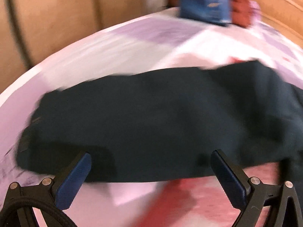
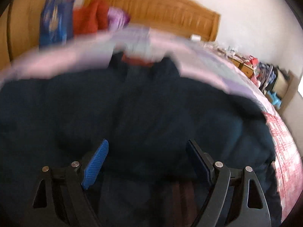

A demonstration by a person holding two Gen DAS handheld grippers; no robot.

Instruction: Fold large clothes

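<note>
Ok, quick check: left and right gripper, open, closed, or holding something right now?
Left gripper: open, nothing held, over the near edge of the dark garment.
Right gripper: open, nothing held, above the dark garment.

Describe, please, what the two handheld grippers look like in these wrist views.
Both the left gripper and the right gripper have black angular linkage frames with round silver pivot pins. Their jaws carry flat, textured blue pads. A black braided cable loops beside the left gripper's frame. No sleeves show.
</note>
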